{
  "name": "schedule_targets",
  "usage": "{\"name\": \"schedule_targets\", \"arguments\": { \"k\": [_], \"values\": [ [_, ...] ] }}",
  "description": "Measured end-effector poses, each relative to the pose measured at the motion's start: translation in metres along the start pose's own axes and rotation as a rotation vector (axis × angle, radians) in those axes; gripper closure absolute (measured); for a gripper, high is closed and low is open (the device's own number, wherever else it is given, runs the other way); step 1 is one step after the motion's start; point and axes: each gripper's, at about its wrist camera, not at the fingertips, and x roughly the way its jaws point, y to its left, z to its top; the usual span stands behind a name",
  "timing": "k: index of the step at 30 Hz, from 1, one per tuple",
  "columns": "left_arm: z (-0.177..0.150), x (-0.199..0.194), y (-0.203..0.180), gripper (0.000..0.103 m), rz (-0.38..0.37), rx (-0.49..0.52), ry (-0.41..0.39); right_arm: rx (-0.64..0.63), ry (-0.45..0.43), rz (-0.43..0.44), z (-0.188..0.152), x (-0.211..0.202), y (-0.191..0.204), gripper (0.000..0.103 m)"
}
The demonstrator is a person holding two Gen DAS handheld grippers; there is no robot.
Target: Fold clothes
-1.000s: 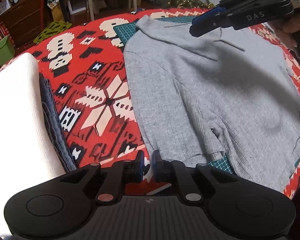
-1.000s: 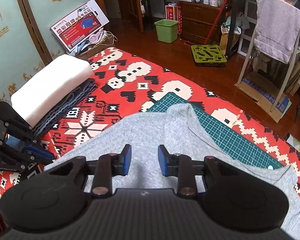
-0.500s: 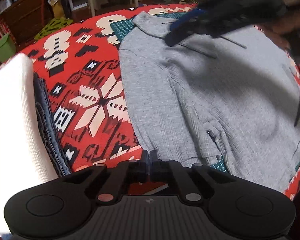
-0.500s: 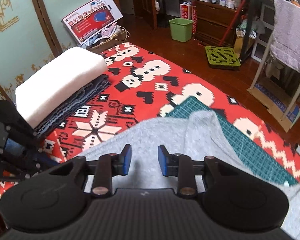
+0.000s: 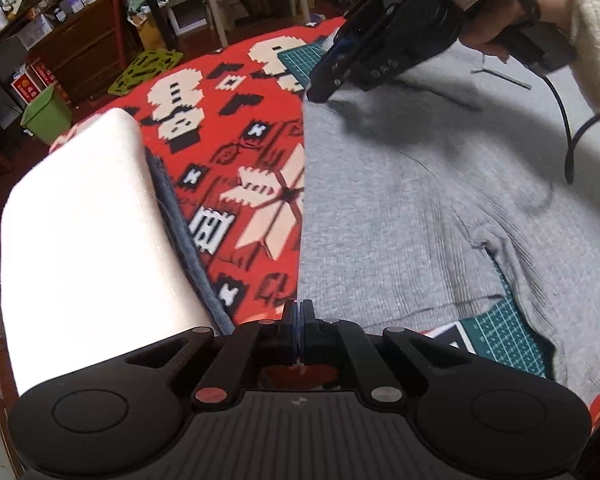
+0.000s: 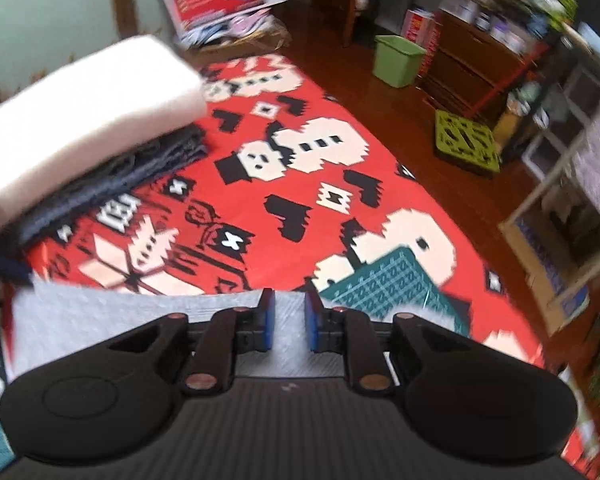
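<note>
Grey ribbed knit sweater [image 5: 440, 200] lies flat on the red patterned blanket [image 5: 240, 152], its left edge running from the closed left hand-held gripper [image 5: 299, 316], seemingly pinching the near corner, to the part-open right hand-held gripper [image 6: 288, 320] over the far corner.

Two wrist fisheyes, low over one patterned spread

The left wrist view looks forward along the grey garment [image 5: 440, 200]; the right wrist view faces across it toward the room. Both share the red patterned blanket [image 5: 240, 128], white folded stack [image 6: 84, 120] and green cutting mat [image 6: 388, 284].
</note>
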Motion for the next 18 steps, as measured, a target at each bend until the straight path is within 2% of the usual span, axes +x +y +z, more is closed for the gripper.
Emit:
{"name": "schedule_targets", "arguments": {
  "k": [4,14,18],
  "values": [
    [0.002,-0.001,0.003,0.101,0.006,0.011,-0.004,-0.127,0.028,0.012,0.008,0.008,0.003,0.086],
    [0.001,-0.007,0.009,0.101,-0.004,0.026,0.007,-0.280,0.076,0.095,0.015,0.011,0.007,0.080],
    [0.000,-0.005,0.005,0.101,-0.017,0.042,0.020,-0.259,0.101,0.138,0.018,0.014,0.001,0.081]
  ]
}}
